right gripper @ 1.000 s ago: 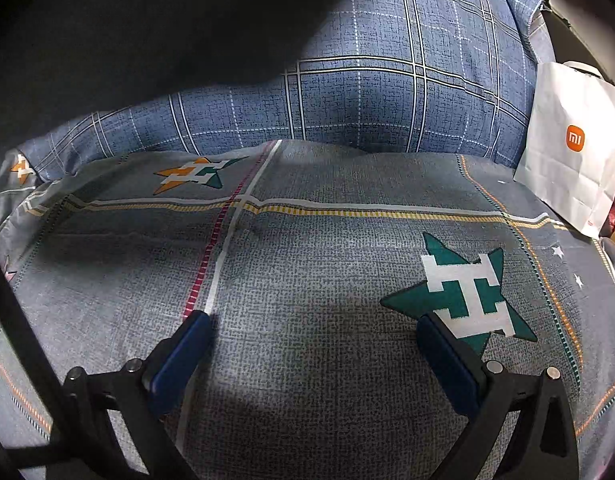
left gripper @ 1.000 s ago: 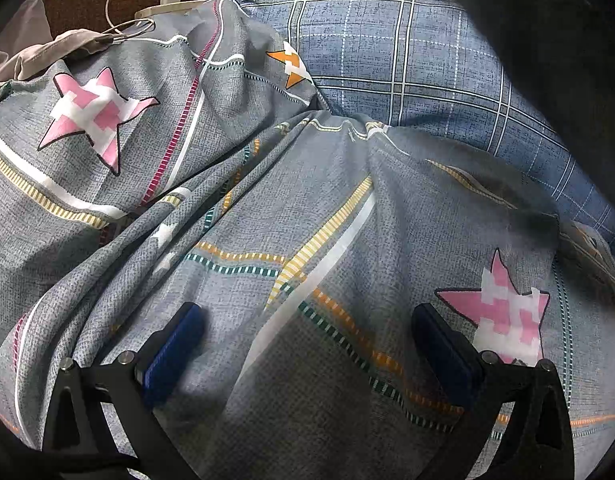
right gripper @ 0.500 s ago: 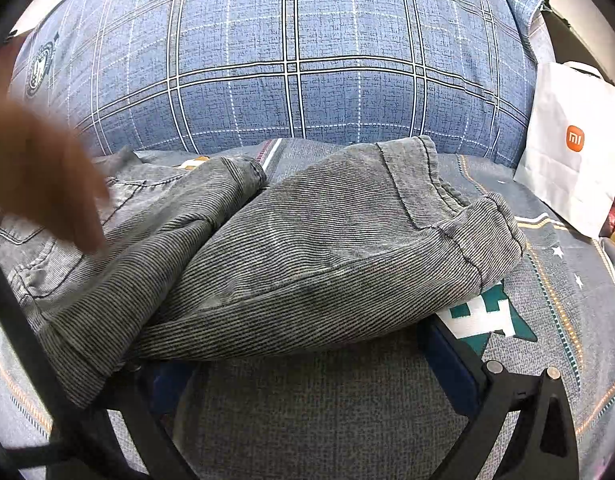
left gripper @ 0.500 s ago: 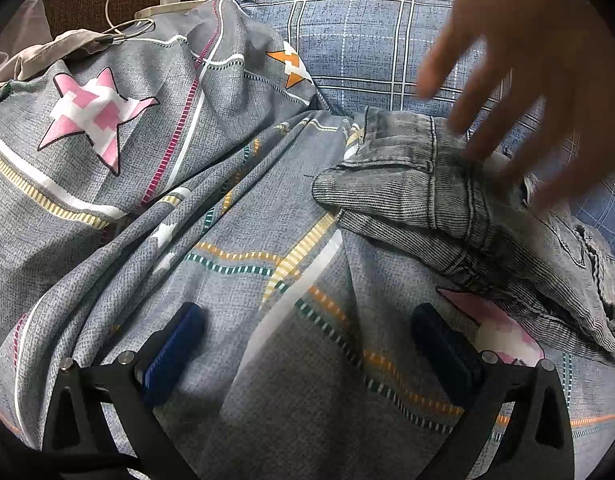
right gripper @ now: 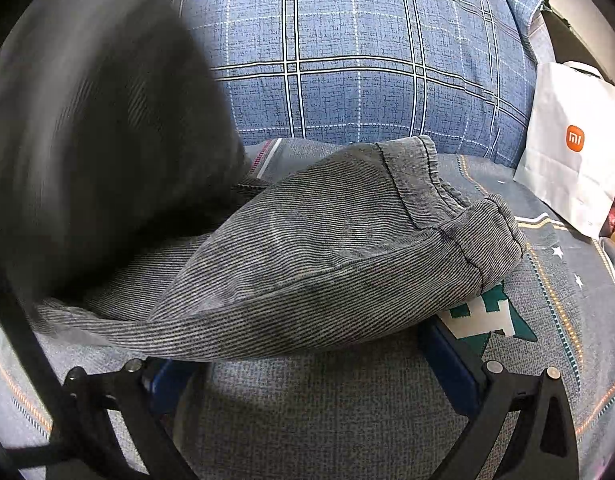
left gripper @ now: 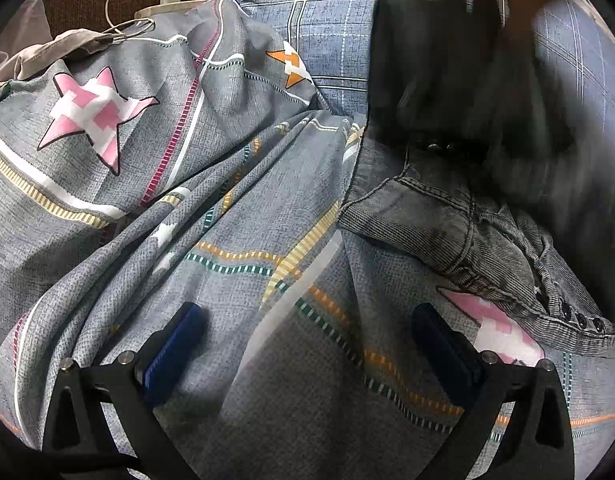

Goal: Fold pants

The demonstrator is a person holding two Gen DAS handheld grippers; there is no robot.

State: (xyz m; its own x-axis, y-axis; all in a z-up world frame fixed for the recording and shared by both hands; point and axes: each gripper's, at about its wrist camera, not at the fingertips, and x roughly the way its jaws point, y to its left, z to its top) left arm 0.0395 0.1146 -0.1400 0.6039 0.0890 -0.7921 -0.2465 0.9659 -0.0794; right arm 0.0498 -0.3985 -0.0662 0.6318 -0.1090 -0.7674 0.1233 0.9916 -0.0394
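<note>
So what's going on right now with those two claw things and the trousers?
Left gripper open, empty. Right gripper open, empty. Grey corduroy pants crumpled on the star-print grey bedsheet, unfolded. Dark blurred shape sweeping over the pants.

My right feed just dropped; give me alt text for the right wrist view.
Grey corduroy pants lie crumpled on a grey star-print bedsheet, draped over the tips of the open right gripper. A dark motion-blurred shape fills the upper left; behind are a blue plaid pillow and, at right, a white paper bag.
</note>
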